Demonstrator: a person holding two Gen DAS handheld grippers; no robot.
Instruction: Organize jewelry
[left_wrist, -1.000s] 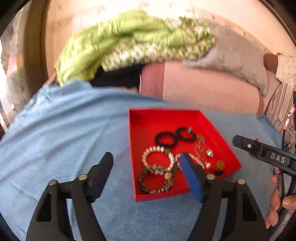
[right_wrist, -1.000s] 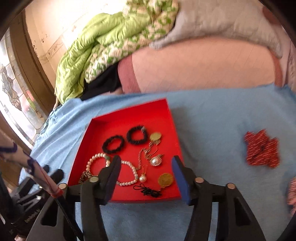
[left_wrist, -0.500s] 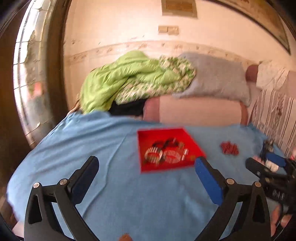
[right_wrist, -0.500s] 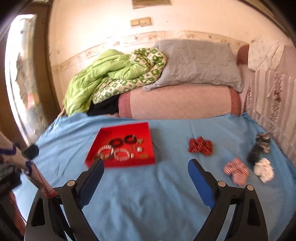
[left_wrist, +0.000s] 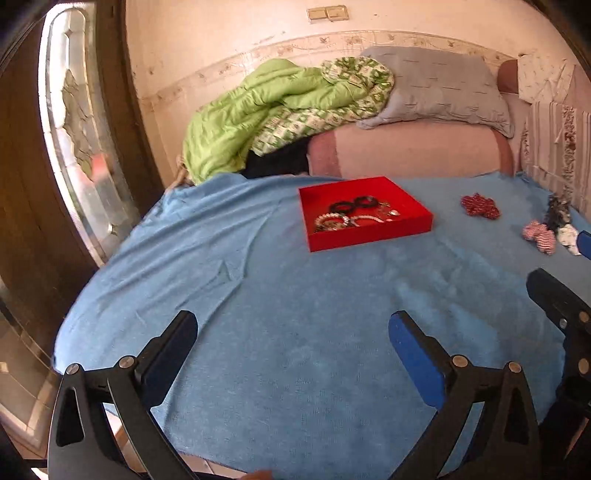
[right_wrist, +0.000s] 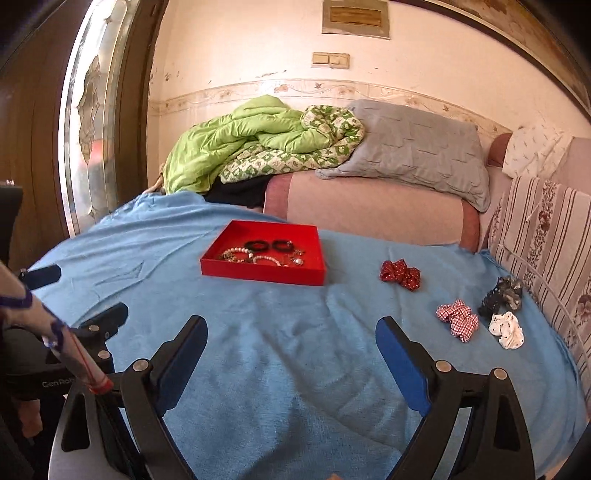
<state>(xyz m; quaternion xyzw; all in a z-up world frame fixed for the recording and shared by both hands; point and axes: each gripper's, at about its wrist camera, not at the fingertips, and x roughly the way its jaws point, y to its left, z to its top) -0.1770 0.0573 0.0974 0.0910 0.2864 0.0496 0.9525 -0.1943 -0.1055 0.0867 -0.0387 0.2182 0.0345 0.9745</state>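
Note:
A red tray (left_wrist: 410, 230) (right_wrist: 258, 273) sits on the blue sheet (left_wrist: 295, 314) (right_wrist: 295, 350) far ahead of both grippers. In it lie two black bracelets (left_wrist: 351, 204) (right_wrist: 267, 244), pearl bracelets (left_wrist: 332, 221) (right_wrist: 240, 254) and small earrings and pendants (left_wrist: 388, 213) (right_wrist: 295, 260). My left gripper (left_wrist: 291, 334) is open and empty, low over the near part of the sheet. My right gripper (right_wrist: 291, 338) is open and empty too, also well back from the tray. Part of the right gripper shows at the right edge of the left wrist view (left_wrist: 561, 310).
Several fabric scrunchies lie on the sheet right of the tray: dark red (right_wrist: 400, 275) (left_wrist: 480, 206), red checked (right_wrist: 458, 319), black (right_wrist: 502, 295), white (right_wrist: 508, 330). A pink bolster (right_wrist: 369, 210), grey pillow (right_wrist: 417, 155) and green quilt (right_wrist: 251, 140) lie behind. A glass door (left_wrist: 74, 147) is at left.
Both grippers have pulled back and up from right over the tray, and both have opened wider. The tray now looks small and far, and the scrunchies have come into view.

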